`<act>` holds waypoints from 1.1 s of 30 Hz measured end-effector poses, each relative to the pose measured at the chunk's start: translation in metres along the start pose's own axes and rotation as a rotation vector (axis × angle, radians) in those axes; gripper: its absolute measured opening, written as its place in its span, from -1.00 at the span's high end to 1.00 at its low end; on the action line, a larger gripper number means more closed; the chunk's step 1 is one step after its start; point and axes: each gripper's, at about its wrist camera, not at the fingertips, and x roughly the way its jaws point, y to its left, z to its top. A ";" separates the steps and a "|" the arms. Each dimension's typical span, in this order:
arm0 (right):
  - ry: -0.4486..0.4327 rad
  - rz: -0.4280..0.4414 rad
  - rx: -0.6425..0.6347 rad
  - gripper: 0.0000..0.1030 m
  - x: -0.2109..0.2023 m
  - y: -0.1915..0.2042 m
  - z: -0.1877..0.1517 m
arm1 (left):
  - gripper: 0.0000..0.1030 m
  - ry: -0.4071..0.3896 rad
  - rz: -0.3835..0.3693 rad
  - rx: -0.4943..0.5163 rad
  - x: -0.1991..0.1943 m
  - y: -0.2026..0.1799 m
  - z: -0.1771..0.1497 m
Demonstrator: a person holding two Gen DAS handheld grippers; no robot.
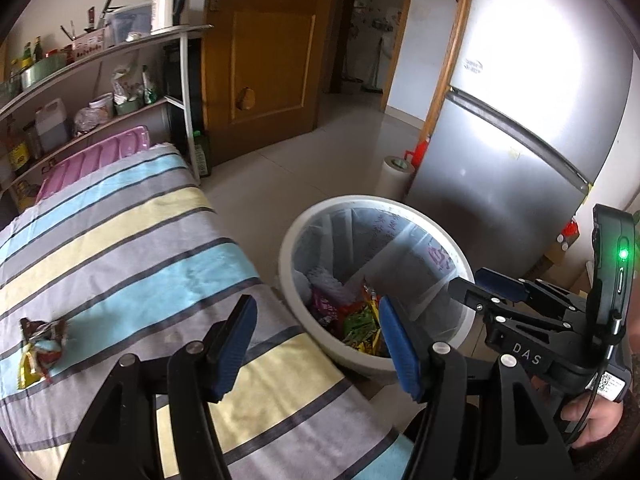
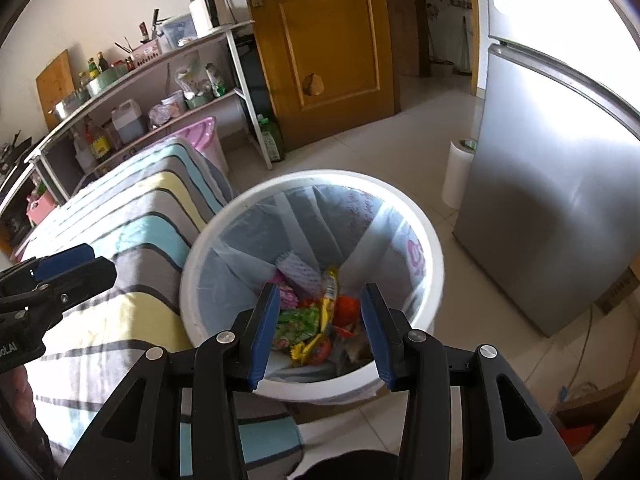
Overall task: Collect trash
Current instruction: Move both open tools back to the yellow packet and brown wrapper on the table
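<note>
In the left wrist view, the left gripper [image 1: 318, 344] is held tilted downward over the edge of the striped tablecloth [image 1: 132, 240], beside the white trash bin [image 1: 288, 264]. Its jaws are parted and nothing is seen between them. Crumpled snack wrappers [image 1: 40, 344] are left on the cloth, well apart from the bin. The right gripper [image 1: 480, 286] is seen at the right, carried by a hand [image 1: 596, 420], above the bin's rim.

In the right wrist view, the right gripper [image 2: 320, 332] is pointed down into the bin [image 2: 434, 256], jaws apart and empty. Colourful wrappers [image 2: 316, 320] are lying at the bottom of the lined bin. The left gripper [image 2: 72, 266] is seen over the cloth [image 2: 132, 216].
</note>
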 end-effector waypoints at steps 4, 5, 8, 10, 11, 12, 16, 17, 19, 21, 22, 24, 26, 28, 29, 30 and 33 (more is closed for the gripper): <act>-0.025 0.030 -0.027 0.15 -0.010 0.018 0.002 | -0.29 -0.018 0.030 -0.016 -0.014 0.013 -0.005; -0.033 0.038 -0.036 0.15 -0.013 0.024 0.003 | -0.29 -0.021 0.035 -0.021 -0.017 0.017 -0.007; -0.049 0.066 -0.055 0.14 -0.017 0.040 0.005 | -0.31 -0.038 0.062 -0.045 -0.029 0.033 -0.014; -0.054 0.086 -0.074 0.13 -0.018 0.052 0.006 | -0.31 -0.043 0.083 -0.061 -0.035 0.044 -0.018; -0.057 0.096 -0.088 0.12 -0.018 0.059 0.006 | -0.32 -0.045 0.090 -0.069 -0.039 0.049 -0.020; -0.057 0.106 -0.101 0.11 -0.017 0.067 0.007 | -0.32 -0.046 0.101 -0.080 -0.042 0.056 -0.023; -0.058 0.144 -0.139 0.09 -0.015 0.091 0.009 | -0.33 -0.053 0.152 -0.129 -0.055 0.084 -0.032; -0.057 0.154 -0.146 0.08 -0.014 0.096 0.010 | -0.35 -0.056 0.162 -0.141 -0.057 0.092 -0.035; -0.055 0.176 -0.163 0.08 -0.013 0.109 0.011 | -0.36 -0.057 0.192 -0.172 -0.063 0.109 -0.040; -0.056 0.191 -0.189 0.08 -0.011 0.121 0.013 | -0.39 -0.060 0.217 -0.197 -0.069 0.124 -0.047; -0.056 0.198 -0.200 0.08 -0.011 0.127 0.014 | -0.40 -0.057 0.229 -0.212 -0.071 0.132 -0.048; -0.051 0.218 -0.219 0.07 -0.008 0.140 0.016 | -0.40 -0.053 0.247 -0.240 -0.074 0.146 -0.053; -0.046 0.231 -0.238 0.07 -0.005 0.151 0.017 | -0.41 -0.056 0.260 -0.254 -0.078 0.155 -0.056; -0.041 0.244 -0.260 0.07 -0.002 0.163 0.018 | -0.43 -0.052 0.275 -0.256 -0.081 0.164 -0.059; -0.038 0.250 -0.271 0.07 0.000 0.168 0.018 | -0.43 -0.045 0.280 -0.257 -0.081 0.167 -0.059; -0.031 0.261 -0.284 0.07 0.003 0.176 0.020 | -0.43 -0.040 0.283 -0.260 -0.081 0.173 -0.061; -0.015 0.288 -0.316 0.07 0.011 0.194 0.023 | -0.44 -0.033 0.289 -0.265 -0.081 0.182 -0.063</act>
